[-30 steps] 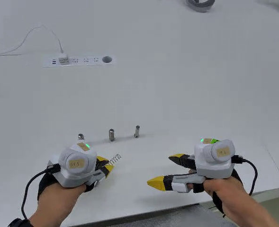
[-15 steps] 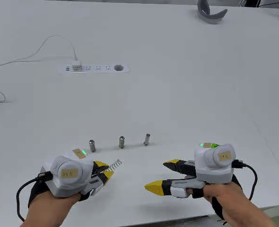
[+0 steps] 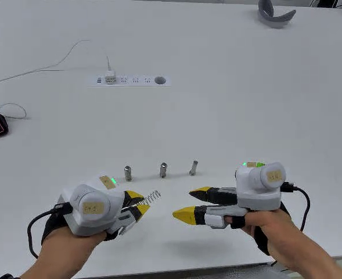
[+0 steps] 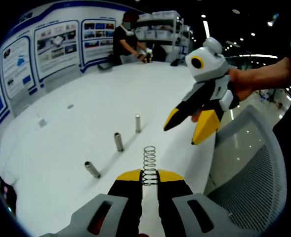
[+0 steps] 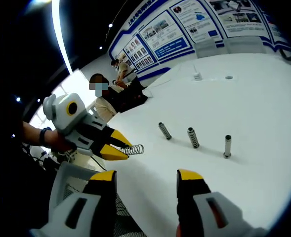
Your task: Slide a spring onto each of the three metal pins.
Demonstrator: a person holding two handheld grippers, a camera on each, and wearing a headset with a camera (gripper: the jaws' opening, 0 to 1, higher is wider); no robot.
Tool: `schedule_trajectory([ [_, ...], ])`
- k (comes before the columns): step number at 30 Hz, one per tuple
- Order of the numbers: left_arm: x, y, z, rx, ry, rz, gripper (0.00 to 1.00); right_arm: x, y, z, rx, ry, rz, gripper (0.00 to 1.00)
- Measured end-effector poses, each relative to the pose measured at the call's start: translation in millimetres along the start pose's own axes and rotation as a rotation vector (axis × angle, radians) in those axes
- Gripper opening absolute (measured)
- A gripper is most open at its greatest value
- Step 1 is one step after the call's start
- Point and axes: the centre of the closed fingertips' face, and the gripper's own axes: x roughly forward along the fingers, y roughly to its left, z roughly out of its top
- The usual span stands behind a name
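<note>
The left hand-held gripper [image 4: 149,177] is clamped on the near end of a spring [image 4: 149,159]. Most of the coil juts out past the yellow tips with its open end leading, which I'd say is how you'd want it to go over a pin. The right hand-held gripper [image 3: 192,203] hangs just beside it, jaws apart and holding nothing, likely ready to steady the coil.

Beyond them, three pins stand upright in a row on the white surface [image 3: 246,104]. The left pin [image 3: 128,172] and middle pin [image 3: 163,170] look already sleeved with coils. The right pin [image 3: 193,167] looks bare, so it is probably the target.

Against half a second ago, the spring stays pinched the same way and the row is unchanged. The right hand-held gripper has closed in on the spring's free end. The rest of the shift is the headset moving.
</note>
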Motion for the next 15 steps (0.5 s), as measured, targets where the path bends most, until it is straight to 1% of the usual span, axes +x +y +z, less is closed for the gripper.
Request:
schedule_trajectory([
  [4,-2.4,-0.7,1.1,0.007,-0.006,-0.004,0.1,6.2,6.7,6.9,0.013,-0.008,0.035,0.44],
  [8,-5.2,-3.9,3.2,0.015,-0.013,-0.009,0.1,12.3,9.6,10.6,0.014,-0.007,0.053,0.42],
  [13,-8.2,-8.0,8.1,0.025,-0.024,-0.017,0.1,18.3,15.7,15.7,0.03,-0.014,0.087,0.38],
  [15,-9.4,-10.5,11.7,0.031,-0.03,-0.022,0.1,20.3,18.2,16.7,0.035,-0.013,0.099,0.37],
])
